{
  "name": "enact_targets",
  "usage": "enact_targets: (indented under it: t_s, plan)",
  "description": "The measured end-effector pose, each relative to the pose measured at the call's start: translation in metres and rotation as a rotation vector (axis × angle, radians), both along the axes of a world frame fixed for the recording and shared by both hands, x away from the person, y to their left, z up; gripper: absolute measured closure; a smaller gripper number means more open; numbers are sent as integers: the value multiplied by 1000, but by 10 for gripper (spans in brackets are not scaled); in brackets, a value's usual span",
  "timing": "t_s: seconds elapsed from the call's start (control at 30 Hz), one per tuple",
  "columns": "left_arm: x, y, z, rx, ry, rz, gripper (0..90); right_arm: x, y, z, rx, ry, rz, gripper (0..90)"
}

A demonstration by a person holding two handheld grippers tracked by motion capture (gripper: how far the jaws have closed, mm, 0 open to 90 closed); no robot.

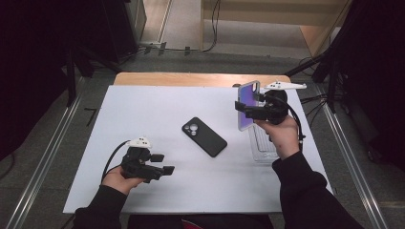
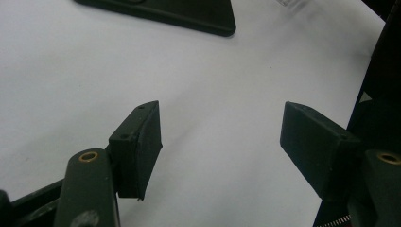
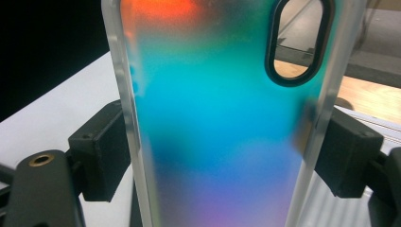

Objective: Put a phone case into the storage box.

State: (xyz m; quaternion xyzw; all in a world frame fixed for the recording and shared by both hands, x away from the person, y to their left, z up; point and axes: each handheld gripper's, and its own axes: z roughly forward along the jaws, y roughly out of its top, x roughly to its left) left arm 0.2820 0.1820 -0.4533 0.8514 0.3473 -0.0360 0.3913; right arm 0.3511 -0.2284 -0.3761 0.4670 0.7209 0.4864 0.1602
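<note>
Holding one iridescent phone case (image 1: 248, 105), right claw (image 1: 244, 109); one black phone (image 1: 204, 136) lies flat.

Both sleeves (image 1: 305, 191) are black and reach the wrists. Each gripper is matte black plastic: the left gripper (image 1: 161, 163) trails a black cable (image 1: 111, 161) and carries a pale three-cornered plate (image 1: 139, 141); brass-ringed screw holes (image 2: 88, 156) sit behind its blocky jaws.
</note>
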Motion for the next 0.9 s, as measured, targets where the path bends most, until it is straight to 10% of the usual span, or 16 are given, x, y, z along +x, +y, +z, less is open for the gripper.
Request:
enact_targets:
  t_s: [0.9]
  plan:
    - [2, 8, -2, -11, 16, 45, 295, 24, -46, -24, -46, -5, -280, 150]
